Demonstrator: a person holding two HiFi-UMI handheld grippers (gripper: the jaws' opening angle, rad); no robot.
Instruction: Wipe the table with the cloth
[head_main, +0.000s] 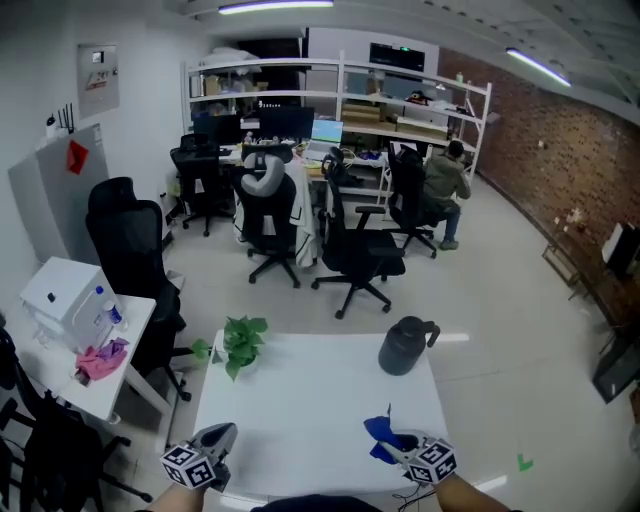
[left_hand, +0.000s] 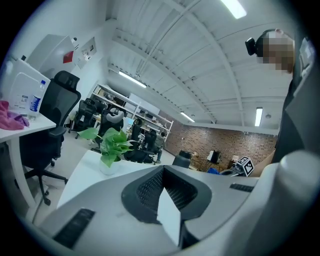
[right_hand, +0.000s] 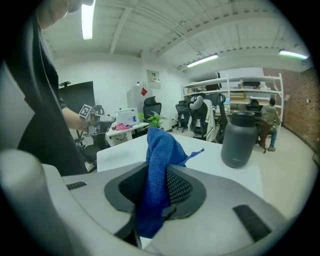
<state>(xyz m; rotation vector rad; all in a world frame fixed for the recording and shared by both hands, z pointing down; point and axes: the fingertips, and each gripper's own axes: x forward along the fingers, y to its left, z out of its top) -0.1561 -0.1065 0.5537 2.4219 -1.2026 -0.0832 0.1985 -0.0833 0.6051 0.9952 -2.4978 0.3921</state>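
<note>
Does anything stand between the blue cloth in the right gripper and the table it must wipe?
Nothing visible does: the blue cloth, clamped in the right gripper, is above bare table. Only the potted plant, far left, and the dark jug, far right, occupy the far end.

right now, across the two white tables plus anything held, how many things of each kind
cloths: 2 (blue cloth, held; pink cloth)
plant: 1
jug: 1
bottle: 1
box: 1
total: 6
</note>
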